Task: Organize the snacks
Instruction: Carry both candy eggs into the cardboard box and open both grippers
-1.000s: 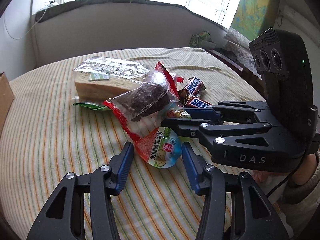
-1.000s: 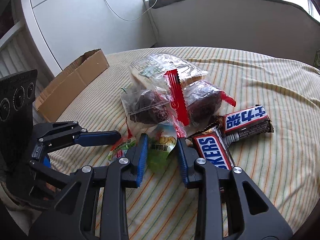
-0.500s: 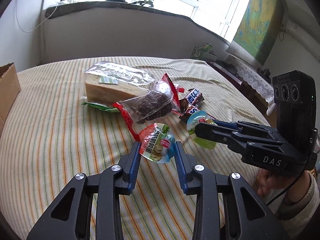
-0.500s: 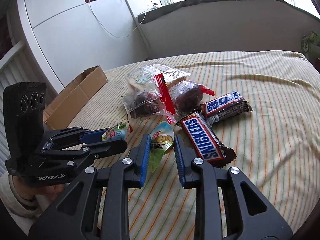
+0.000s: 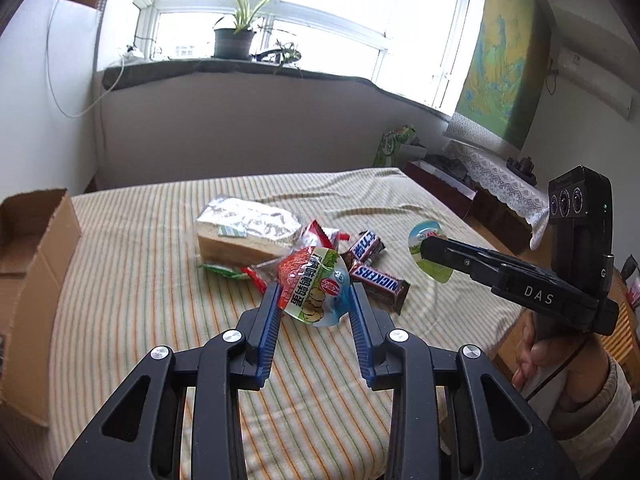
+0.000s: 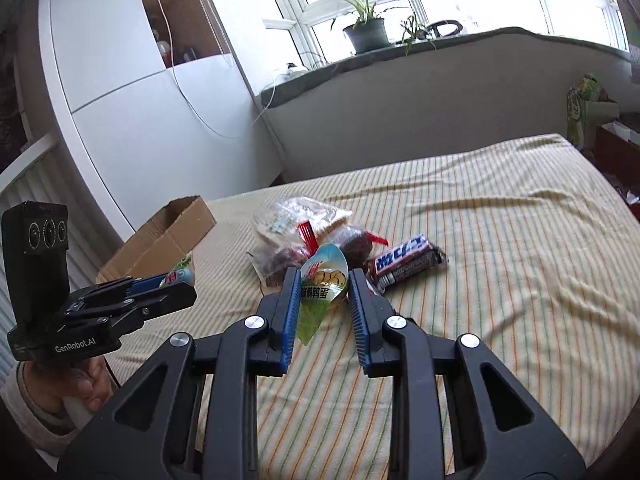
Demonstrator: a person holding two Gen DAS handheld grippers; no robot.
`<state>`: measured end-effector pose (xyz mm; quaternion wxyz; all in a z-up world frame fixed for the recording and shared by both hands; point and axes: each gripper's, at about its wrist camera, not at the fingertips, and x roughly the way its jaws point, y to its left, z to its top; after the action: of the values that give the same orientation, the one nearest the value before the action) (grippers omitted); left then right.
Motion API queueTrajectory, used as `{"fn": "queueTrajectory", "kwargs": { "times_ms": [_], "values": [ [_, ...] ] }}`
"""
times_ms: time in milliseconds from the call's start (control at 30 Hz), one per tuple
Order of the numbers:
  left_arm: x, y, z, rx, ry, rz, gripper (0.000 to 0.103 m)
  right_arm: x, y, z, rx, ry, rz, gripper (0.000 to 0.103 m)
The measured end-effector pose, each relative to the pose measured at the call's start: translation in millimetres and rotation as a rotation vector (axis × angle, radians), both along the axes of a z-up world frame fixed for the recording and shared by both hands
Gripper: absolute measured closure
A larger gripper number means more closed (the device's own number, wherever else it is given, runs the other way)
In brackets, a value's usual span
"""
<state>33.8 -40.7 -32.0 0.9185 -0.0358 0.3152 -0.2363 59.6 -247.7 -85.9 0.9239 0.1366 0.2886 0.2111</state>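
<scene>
My left gripper is shut on a red and green quail-egg pouch and holds it above the bed. My right gripper is shut on a green quail-egg pouch, also lifted. In the left wrist view the right gripper shows at the right with its pouch. In the right wrist view the left gripper shows at the left with its pouch. On the striped bedspread lie a wrapped sandwich, two Snickers bars and dark snacks in clear bags.
An open cardboard box stands at the bed's left edge; it also shows in the right wrist view. A windowsill with potted plants runs behind the bed. A low cabinet with a lace cloth stands at the right.
Both grippers closed on their pouches and lifted them up and back from the snack pile. The pile now lies farther below and ahead.
</scene>
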Motion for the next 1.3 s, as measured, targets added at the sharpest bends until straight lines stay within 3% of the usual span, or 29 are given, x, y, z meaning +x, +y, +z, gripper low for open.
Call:
{"fn": "queueTrajectory", "kwargs": {
  "times_ms": [233,633,867,1133,1300],
  "values": [
    [-17.0,19.9,27.6,-0.03,-0.081,0.025,0.071,-18.2,12.3,47.0,-0.024,-0.099,-0.008,0.078],
    [-30.0,71.1,24.2,-0.085,-0.107,0.107,0.071,-20.1,77.1,67.3,-0.085,-0.118,0.077,0.078],
    [-34.2,123.8,17.8,-0.1,-0.115,0.215,0.071,-5.2,141.7,69.9,-0.114,-0.114,0.181,0.078],
    [-46.2,209.4,8.3,-0.094,-0.104,0.428,0.071,11.8,244.0,68.8,-0.13,-0.113,0.36,0.078],
    [-51.7,240.3,4.7,-0.102,-0.1,0.513,0.071,13.6,298.1,68.8,-0.132,-0.123,0.46,0.078]
  ]
}}
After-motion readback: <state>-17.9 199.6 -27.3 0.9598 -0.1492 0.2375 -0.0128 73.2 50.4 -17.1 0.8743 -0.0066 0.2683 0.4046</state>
